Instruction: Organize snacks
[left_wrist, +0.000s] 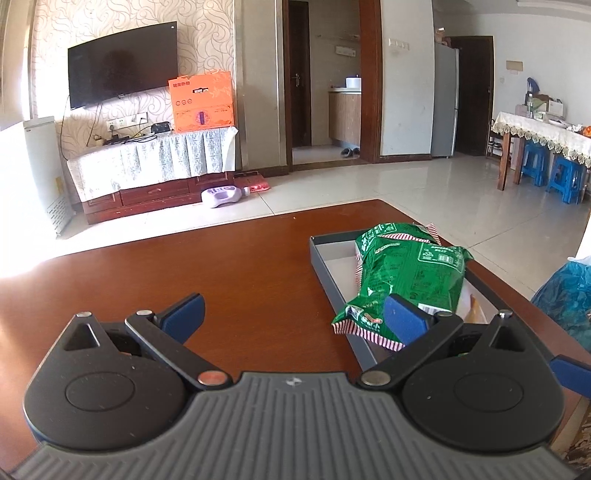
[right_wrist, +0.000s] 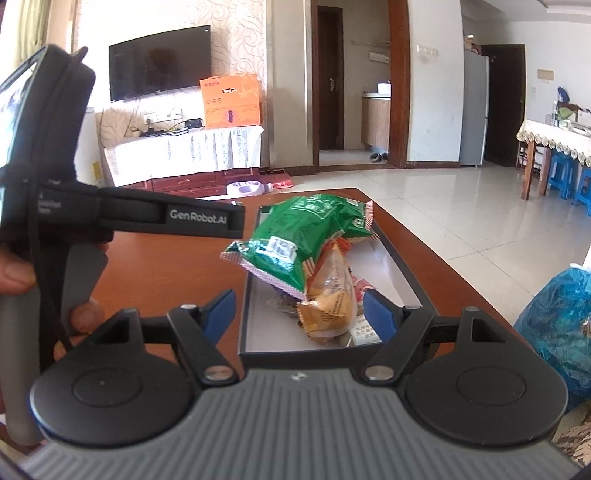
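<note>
The reddish-brown wooden tabletop (left_wrist: 240, 266) looks polished and smooth, with a soft sheen where window light strikes it, and the shallow grey box with a white matt lining (right_wrist: 402, 266) looks like stiff card. The green crinkled snack bag (right_wrist: 295, 236) and the orange snack packet (right_wrist: 328, 299) beneath it are glossy plastic film, creased and catching highlights, while the blue plastic bag (right_wrist: 557, 321) beside the tabletop is thin, wrinkled and translucent. The left tongs (left_wrist: 295, 317) and right tongs (right_wrist: 301, 308) are matt black plastic with small metal pivot pins, smooth blue pads and ribbed grey bases.
</note>
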